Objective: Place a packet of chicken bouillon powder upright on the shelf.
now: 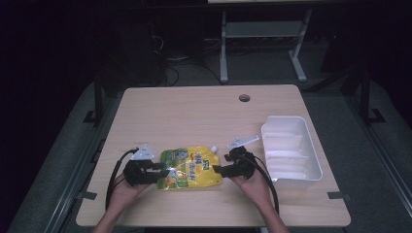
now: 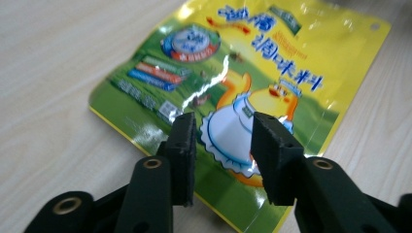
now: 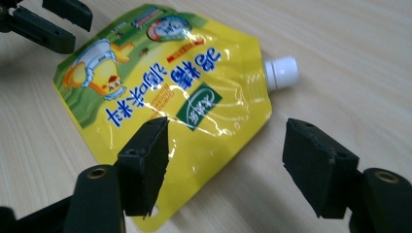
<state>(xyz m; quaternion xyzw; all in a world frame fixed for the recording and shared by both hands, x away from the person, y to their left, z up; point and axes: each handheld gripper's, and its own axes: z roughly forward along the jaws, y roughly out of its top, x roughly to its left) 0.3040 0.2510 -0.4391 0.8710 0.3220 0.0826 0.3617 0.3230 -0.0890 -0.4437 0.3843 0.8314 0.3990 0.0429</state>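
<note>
Setting: dim room beyond a pale wooden table (image 1: 204, 107), which filled the middle of the high view; metal desk legs stood on the floor at top centre.
Pouch: a glossy yellow-and-green plastic spouted pouch (image 1: 190, 168) lay flat on the tabletop, lower centre of the high view, between the two grippers.
Spout: a small white screw cap (image 3: 282, 73) stuck out from the pouch's corner, upper right of centre in the right gripper view.
Tray: a white plastic rectangular bin (image 1: 290, 151) sat at the right of the high view, apart from the pouch.
Left gripper: the left gripper (image 2: 222, 141) hovered over the pouch's green end, jaws set narrowly apart with nothing pinched between them, at the lower centre of the left gripper view.
Right gripper: the right gripper (image 3: 226, 155) stood with jaws spread wide, straddling the pouch's yellow edge near the spout; whether a pad touched the film could not be told.
Handling, as a judgement: the pouch looked light, soft and floppy, its shiny film probably slippery; contents could shift and let it sag.
Where to hold: the flat sealed edge or the stiff spout neck looked the surest grip; the bulging middle would likely slide out.
</note>
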